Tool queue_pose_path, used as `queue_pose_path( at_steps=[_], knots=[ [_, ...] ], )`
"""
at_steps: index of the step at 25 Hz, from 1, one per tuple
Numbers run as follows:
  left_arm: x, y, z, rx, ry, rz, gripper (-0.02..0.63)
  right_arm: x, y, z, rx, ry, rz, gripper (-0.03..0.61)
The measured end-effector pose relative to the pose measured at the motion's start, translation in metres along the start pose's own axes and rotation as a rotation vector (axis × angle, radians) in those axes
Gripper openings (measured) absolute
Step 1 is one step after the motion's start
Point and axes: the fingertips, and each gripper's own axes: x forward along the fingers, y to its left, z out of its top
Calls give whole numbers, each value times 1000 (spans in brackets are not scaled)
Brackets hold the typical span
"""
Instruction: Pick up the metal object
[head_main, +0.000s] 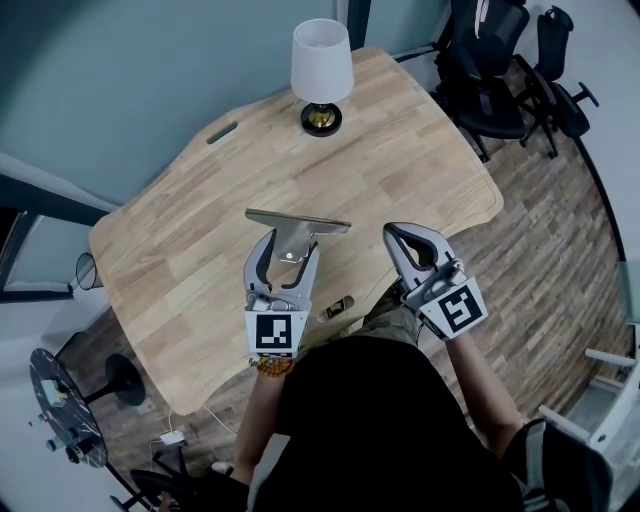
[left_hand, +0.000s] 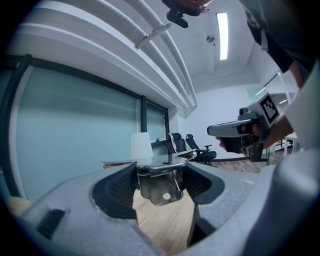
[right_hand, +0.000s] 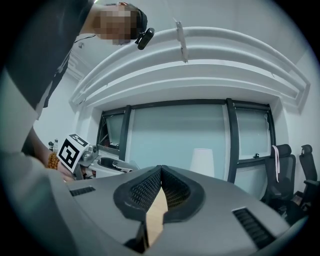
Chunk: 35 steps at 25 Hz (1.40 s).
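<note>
The metal object (head_main: 296, 229) is a flat steel blade with a bracket-like shank under it. My left gripper (head_main: 291, 239) is shut on the shank and holds it above the wooden table (head_main: 200, 250). In the left gripper view the metal object (left_hand: 161, 183) sits clamped between the two dark pads, its blade lying level across the top. My right gripper (head_main: 392, 232) hovers to the right of it, apart from the object, with its tips together and nothing between them. The right gripper (right_hand: 160, 175) shows its pads meeting at the tip in its own view.
A white-shaded lamp (head_main: 321, 72) stands at the table's far edge. Black office chairs (head_main: 500, 70) stand past the table's right corner. A small dark item (head_main: 338, 307) lies at the near table edge between my arms. A glass wall runs behind the table.
</note>
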Motion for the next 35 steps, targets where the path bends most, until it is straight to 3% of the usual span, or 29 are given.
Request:
queue_pose_path(
  at_steps=[13,18,35],
  knots=[
    [-6,2,-6,16,6,8,291,-1,2,-5,-6,9,19,0],
    [-8,3,-11,-15,26,20,291,0,1,-7,-13,22,22,0],
    [-11,10,-12,18,10,30,292,2,-2,-4,-20,16,19,0]
  ],
)
